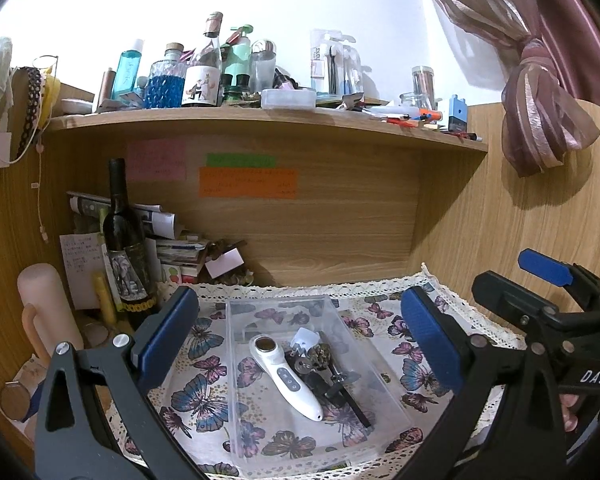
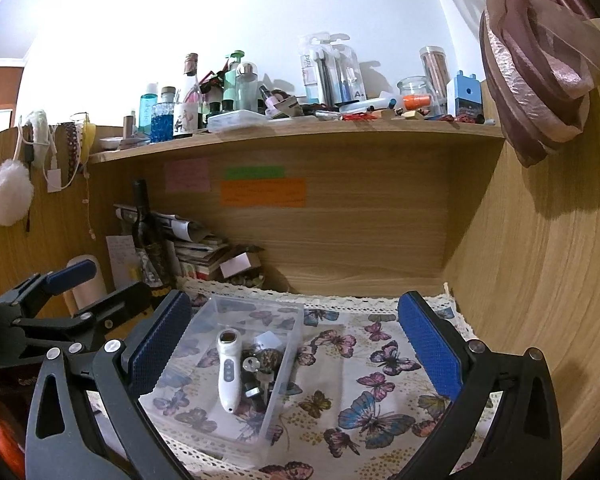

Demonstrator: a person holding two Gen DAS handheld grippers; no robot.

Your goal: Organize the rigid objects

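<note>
A clear plastic box (image 1: 256, 432) (image 2: 204, 428) sits on the butterfly cloth (image 1: 204, 396) (image 2: 364, 408). Inside it lie a white handheld device (image 1: 284, 376) (image 2: 228, 376), keys with a white tag (image 1: 308, 354) (image 2: 260, 356) and a dark rod-shaped tool (image 1: 346, 390). My left gripper (image 1: 300, 340) is open and empty, held above the box. My right gripper (image 2: 296, 348) is open and empty, to the right of the box. The right gripper also shows at the right of the left wrist view (image 1: 540, 280). The left gripper shows at the left of the right wrist view (image 2: 72, 300).
A dark wine bottle (image 1: 122, 240) (image 2: 146, 236), stacked papers (image 1: 168, 236) and a pink cylinder (image 1: 44, 308) stand at the back left. A wooden shelf (image 1: 260, 120) (image 2: 300, 130) above holds many bottles and jars. A wooden wall (image 2: 540, 280) and a curtain (image 1: 540, 112) are at the right.
</note>
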